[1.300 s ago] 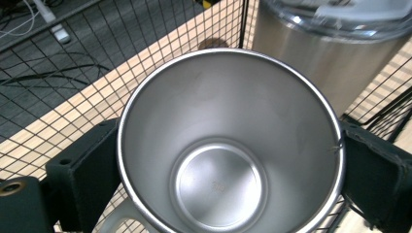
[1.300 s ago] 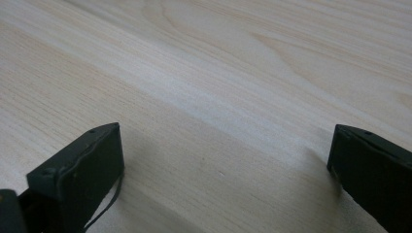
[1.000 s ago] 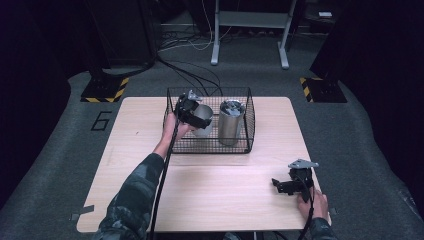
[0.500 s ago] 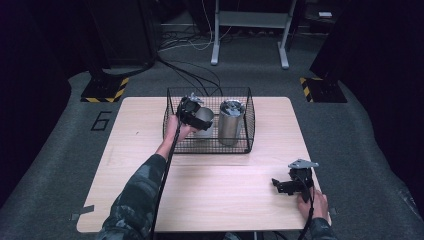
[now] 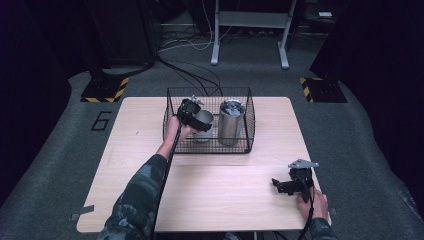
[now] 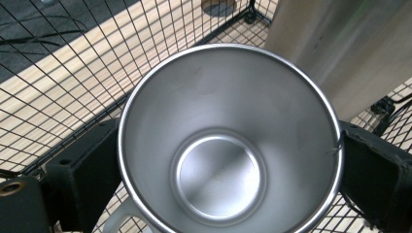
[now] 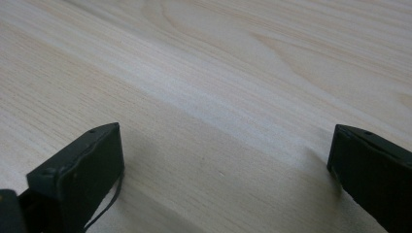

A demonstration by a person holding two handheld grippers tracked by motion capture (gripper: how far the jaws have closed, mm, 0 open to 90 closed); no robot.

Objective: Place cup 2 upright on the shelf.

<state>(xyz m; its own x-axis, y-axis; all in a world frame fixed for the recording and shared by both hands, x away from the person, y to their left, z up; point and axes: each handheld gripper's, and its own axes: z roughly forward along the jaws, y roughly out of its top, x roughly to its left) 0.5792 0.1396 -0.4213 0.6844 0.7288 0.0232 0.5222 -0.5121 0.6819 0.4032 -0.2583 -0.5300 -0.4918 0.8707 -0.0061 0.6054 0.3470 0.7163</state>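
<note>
My left gripper (image 5: 192, 116) is inside the black wire basket (image 5: 209, 148), shut on a steel cup (image 5: 204, 120). In the left gripper view I look straight down into the empty cup (image 6: 221, 160), with a black jaw pressed on each side of its rim. A tall steel tumbler (image 5: 231, 122) stands upright just right of the cup, close beside it (image 6: 340, 48). I cannot tell whether the cup rests on the basket floor. My right gripper (image 5: 281, 186) lies open on the table near the front right corner, with bare wood between its jaws (image 7: 226, 160).
The basket stands at the back middle of the light wooden table (image 5: 225, 200), and its wire walls (image 6: 73, 73) close in around my left gripper. A forearm in a camouflage sleeve (image 5: 145, 190) crosses the table's left half. Dark floor with cables lies beyond.
My left gripper, still holding the cup, has sunk slightly lower in the basket. The right gripper has not moved.
</note>
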